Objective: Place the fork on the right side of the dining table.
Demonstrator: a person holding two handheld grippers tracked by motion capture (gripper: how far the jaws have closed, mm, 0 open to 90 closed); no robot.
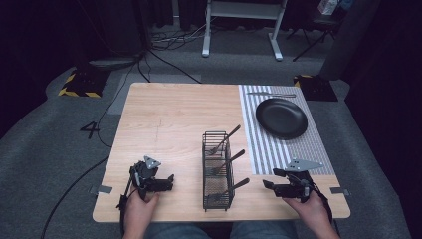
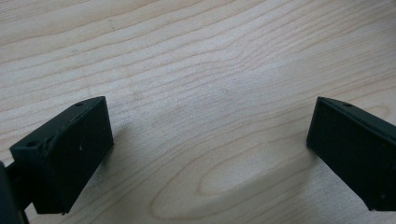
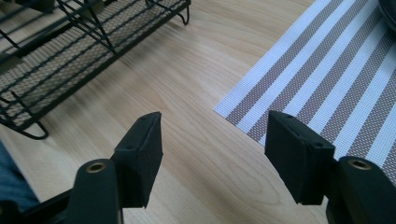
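A black wire caddy (image 1: 218,169) stands near the table's front edge, between my two grippers. Three dark-handled utensils (image 1: 234,156) lean out of its compartments toward the right. Left of the caddy my left gripper (image 1: 170,182) rests low over the wood, jaws pointing at the caddy. In the left gripper view its jaws (image 2: 205,135) stand wide apart with bare wood between them. Right of the caddy, my right gripper (image 1: 270,178) is open and holds nothing. In the right gripper view its jaws (image 3: 212,140) hover over wood by the placemat corner (image 3: 327,79), with the caddy (image 3: 70,56) at upper left.
A striped placemat (image 1: 298,149) covers the table's right side, with a black plate (image 1: 281,117) on it. Silver cutlery (image 1: 271,94) lies beyond the plate. Bare wood (image 1: 169,119) stretches across the left and middle. Cables and a desk frame (image 1: 244,25) sit on the floor behind.
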